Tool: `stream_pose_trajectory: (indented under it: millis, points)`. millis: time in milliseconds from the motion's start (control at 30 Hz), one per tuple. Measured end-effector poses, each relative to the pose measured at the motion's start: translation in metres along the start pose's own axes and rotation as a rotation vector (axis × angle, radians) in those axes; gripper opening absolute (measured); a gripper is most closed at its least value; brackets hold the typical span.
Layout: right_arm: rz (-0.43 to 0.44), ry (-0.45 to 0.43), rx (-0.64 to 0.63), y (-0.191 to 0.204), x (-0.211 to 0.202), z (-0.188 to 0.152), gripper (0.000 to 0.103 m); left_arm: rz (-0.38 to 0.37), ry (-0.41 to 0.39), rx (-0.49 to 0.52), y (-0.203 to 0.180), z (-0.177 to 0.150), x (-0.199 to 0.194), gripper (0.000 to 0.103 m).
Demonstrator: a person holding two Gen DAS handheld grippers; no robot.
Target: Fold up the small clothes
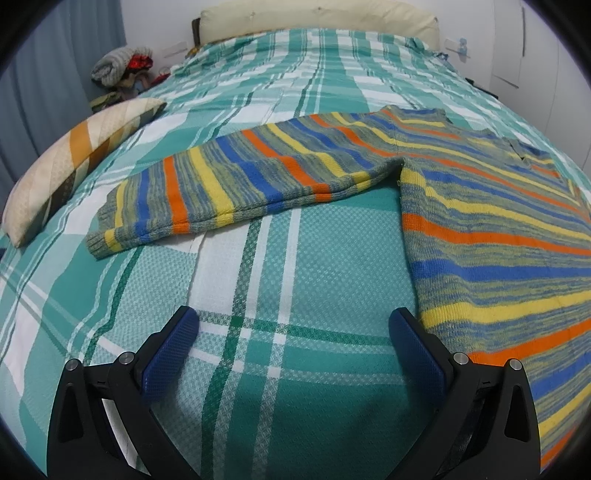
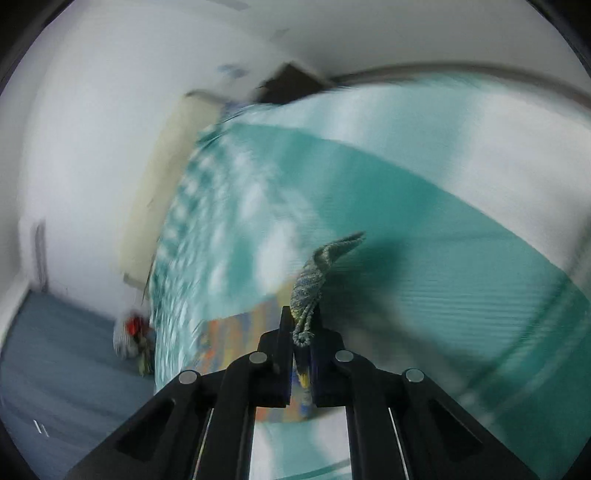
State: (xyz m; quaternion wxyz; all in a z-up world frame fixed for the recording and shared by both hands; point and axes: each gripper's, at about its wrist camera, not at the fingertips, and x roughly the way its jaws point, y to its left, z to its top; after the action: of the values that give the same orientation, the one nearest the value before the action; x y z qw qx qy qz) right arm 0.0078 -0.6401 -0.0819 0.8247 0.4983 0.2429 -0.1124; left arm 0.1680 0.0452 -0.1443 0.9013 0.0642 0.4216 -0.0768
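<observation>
A striped knit sweater (image 1: 491, 229) in blue, orange, yellow and grey lies flat on the bed, its body at the right and one sleeve (image 1: 229, 184) stretched out to the left. My left gripper (image 1: 293, 325) is open and empty, low over the bedspread just left of the sweater's hem. In the right wrist view my right gripper (image 2: 302, 328) is shut on a bunched grey-green edge of the sweater (image 2: 314, 277) and holds it above the bed. That view is motion-blurred.
The bed has a teal and white plaid cover (image 1: 280, 280). A cream and orange striped pillow (image 1: 77, 162) lies at the left edge. A cream headboard cushion (image 1: 317, 16) is at the far end. A pile of clothes (image 1: 122, 66) sits beside the bed.
</observation>
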Motion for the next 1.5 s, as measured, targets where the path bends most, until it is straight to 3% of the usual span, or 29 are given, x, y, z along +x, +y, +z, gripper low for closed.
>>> stream_pose_trajectory:
  millis: [100, 267, 333, 400, 433, 467, 500, 667, 867, 933, 967, 1000, 1133, 1233, 1300, 1367, 1500]
  points:
    - [0.059, 0.052, -0.167, 0.083, 0.007, -0.004, 0.007, -0.005, 0.044, -0.002, 0.004, 0.006, -0.011, 0.101]
    - [0.168, 0.183, -0.358, 0.209, 0.05, -0.043, 0.007, -0.081, -0.093, -0.073, 0.023, -0.013, -0.076, 0.102]
    - [0.175, 0.239, -0.417, 0.242, 0.077, -0.068, 0.007, -0.082, -0.135, -0.074, 0.03, -0.027, -0.087, 0.102]
    - [0.184, 0.304, -0.477, 0.275, 0.111, -0.101, 0.014, -0.076, -0.128, -0.083, 0.037, -0.039, -0.085, 0.102]
    - [0.187, 0.34, -0.49, 0.283, 0.124, -0.112, 0.033, -0.072, -0.103, -0.1, 0.04, -0.041, -0.081, 0.102]
    - [0.19, 0.389, -0.499, 0.291, 0.139, -0.125, 0.064, -0.075, -0.073, -0.127, 0.045, -0.042, -0.075, 0.102]
    - [0.183, 0.404, -0.511, 0.295, 0.147, -0.133, 0.071, -0.089, -0.055, -0.163, 0.051, -0.041, -0.071, 0.102]
    - [0.141, 0.388, -0.549, 0.292, 0.154, -0.13, 0.07, -0.129, -0.085, -0.284, 0.071, -0.037, -0.07, 0.102]
    - [0.028, 0.533, -0.441, 0.217, 0.166, -0.126, 0.068, -0.103, -0.044, -0.273, 0.063, -0.04, -0.053, 0.102]
    - [-0.149, 0.562, -0.395, 0.166, 0.18, -0.134, 0.066, -0.068, -0.021, -0.226, 0.057, -0.043, -0.046, 0.102]
    - [-0.214, 0.577, -0.375, 0.148, 0.185, -0.137, 0.046, -0.046, -0.013, -0.196, 0.053, -0.045, -0.042, 0.102]
    - [-0.222, 0.569, -0.358, 0.136, 0.184, -0.137, 0.041, -0.023, -0.016, -0.176, 0.05, -0.046, -0.041, 0.102]
    - [-0.039, 0.485, -0.288, 0.143, 0.151, -0.122, 0.043, 0.008, -0.024, -0.153, 0.045, -0.049, -0.038, 0.103]
    - [0.027, 0.493, -0.339, 0.16, 0.135, -0.126, 0.057, 0.017, -0.02, -0.156, 0.045, -0.049, -0.032, 0.103]
    - [-0.017, 0.51, -0.357, 0.154, 0.138, -0.137, 0.063, 0.022, -0.025, -0.154, 0.044, -0.05, -0.032, 0.103]
    - [-0.173, 0.567, -0.377, 0.131, 0.156, -0.154, 0.063, 0.025, -0.034, -0.152, 0.044, -0.052, -0.032, 0.103]
    - [-0.163, 0.487, -0.456, 0.131, 0.144, -0.17, 0.065, 0.012, -0.039, -0.146, 0.045, -0.054, -0.034, 0.103]
